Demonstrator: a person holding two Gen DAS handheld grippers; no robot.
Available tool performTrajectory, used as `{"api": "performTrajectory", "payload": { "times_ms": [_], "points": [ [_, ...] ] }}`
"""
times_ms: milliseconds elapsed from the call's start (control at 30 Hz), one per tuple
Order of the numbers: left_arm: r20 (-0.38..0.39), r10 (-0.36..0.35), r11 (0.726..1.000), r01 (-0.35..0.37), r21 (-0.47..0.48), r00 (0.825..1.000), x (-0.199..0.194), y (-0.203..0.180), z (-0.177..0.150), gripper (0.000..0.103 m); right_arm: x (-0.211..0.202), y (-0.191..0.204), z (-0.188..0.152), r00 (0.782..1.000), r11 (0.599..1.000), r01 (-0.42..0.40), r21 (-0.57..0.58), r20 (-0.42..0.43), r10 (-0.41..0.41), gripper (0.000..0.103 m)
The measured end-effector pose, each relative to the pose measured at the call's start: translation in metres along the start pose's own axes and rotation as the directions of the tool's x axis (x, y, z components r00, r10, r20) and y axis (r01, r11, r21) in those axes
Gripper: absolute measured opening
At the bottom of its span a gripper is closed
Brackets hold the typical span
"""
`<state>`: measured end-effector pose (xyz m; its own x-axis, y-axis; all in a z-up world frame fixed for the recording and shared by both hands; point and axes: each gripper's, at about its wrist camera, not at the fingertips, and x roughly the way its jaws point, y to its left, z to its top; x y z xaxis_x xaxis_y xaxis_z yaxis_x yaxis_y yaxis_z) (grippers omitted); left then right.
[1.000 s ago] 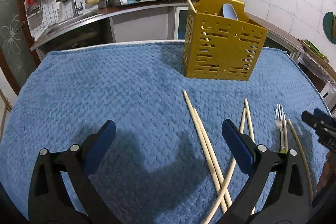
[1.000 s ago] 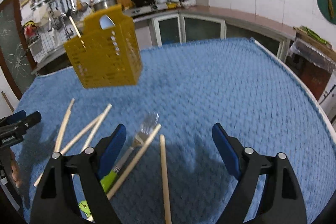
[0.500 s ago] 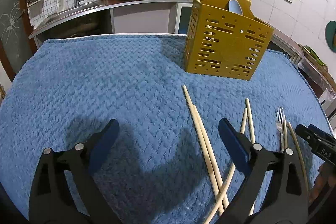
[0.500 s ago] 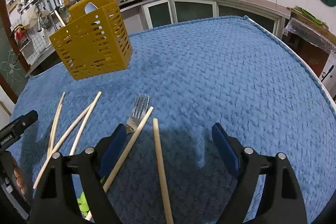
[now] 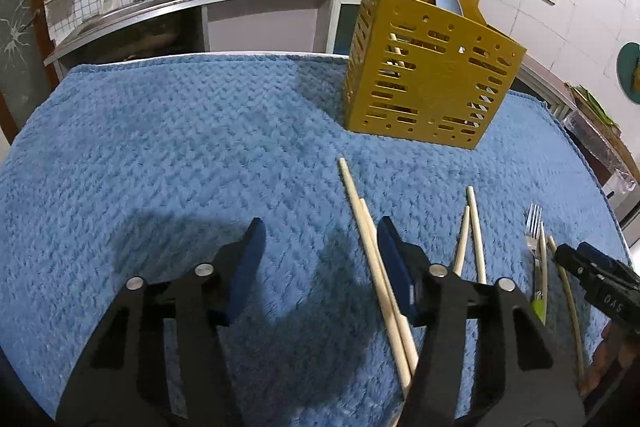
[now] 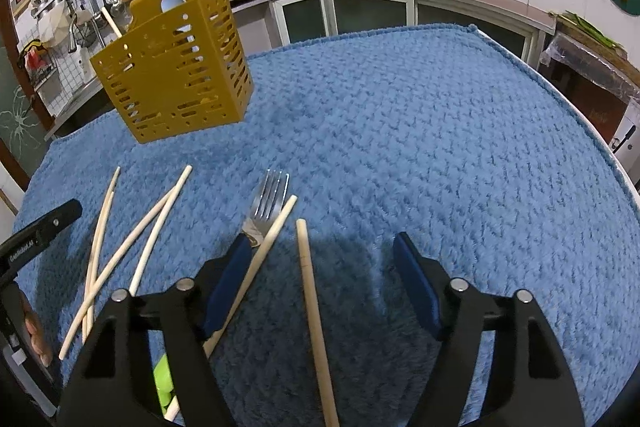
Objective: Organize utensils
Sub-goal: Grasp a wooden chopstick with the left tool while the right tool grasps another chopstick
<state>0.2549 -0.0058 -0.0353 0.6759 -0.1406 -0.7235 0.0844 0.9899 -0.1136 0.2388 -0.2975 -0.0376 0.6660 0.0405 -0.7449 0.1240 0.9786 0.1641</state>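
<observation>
- Left wrist view: the left tool [image 5: 320,255] hangs low over the near part of the desk [image 5: 160,155], which is covered by a blue knitted cloth; its blue-padded fingers [image 5: 248,259] are parted and grasp nothing
- A pair of chopsticks [image 5: 362,227] lies side by side on the cloth, running from mid-desk toward the near edge; it passes just inside the tool's right finger, and whether it touches that pad cannot be told
- Right of that finger lie two more chopsticks [image 5: 472,231], their far tips close together
- Nearer the right edge a fork [image 5: 534,231] with a green handle lies tines away, a chopstick along its right side and another one just beyond
- The yellow slotted utensil holder [image 5: 428,83] stands toward the far right of the desk, with one chopstick leaning out of its left corner and a pale blue spoon showing at its top
- The right tool appears at the right edge of this view
- Right wrist view: the right tool [image 6: 320,275] is released, fingers [image 6: 416,283] wide apart above the cloth
- One chopstick [image 6: 312,299] lies between its fingers, pointing away
- The fork [image 6: 266,203] and a chopstick [image 6: 264,247] beside it lie at the left finger, partly hidden by it
- Three crossed chopsticks [image 6: 132,239] lie further left, near the left tool [image 6: 40,231]
- The utensil holder [image 6: 176,67] stands at the far left
</observation>
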Motion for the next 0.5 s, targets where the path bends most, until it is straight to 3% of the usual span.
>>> {"api": "performTrajectory", "payload": {
  "times_ms": [100, 167, 267, 500],
  "points": [
    [-0.013, -0.015, 1.0, 0.015, 0.006, 1.0, 0.006, -0.004, 0.003, 0.049, 0.004, 0.002, 0.001, 1.0, 1.0, 0.01, -0.006, -0.017, -0.01, 0.063],
    [-0.038, -0.021, 1.0, 0.022, 0.018, 0.999, 0.013, -0.007, 0.005, 0.035, 0.006, 0.002, 0.001, 0.999, 1.0, 0.019, -0.012, -0.033, -0.019, 0.054],
    [-0.071, -0.027, 0.999, 0.03, 0.033, 0.997, 0.022, -0.012, 0.005, 0.022, 0.009, 0.003, 0.001, 0.998, 0.999, 0.028, -0.021, -0.06, -0.03, 0.045],
    [-0.087, -0.044, 0.997, 0.049, 0.059, 0.995, 0.032, -0.023, 0.007, 0.018, 0.01, -0.005, 0.004, 0.995, 0.998, -0.006, 0.068, -0.094, 0.013, 0.043]
  ]
}}
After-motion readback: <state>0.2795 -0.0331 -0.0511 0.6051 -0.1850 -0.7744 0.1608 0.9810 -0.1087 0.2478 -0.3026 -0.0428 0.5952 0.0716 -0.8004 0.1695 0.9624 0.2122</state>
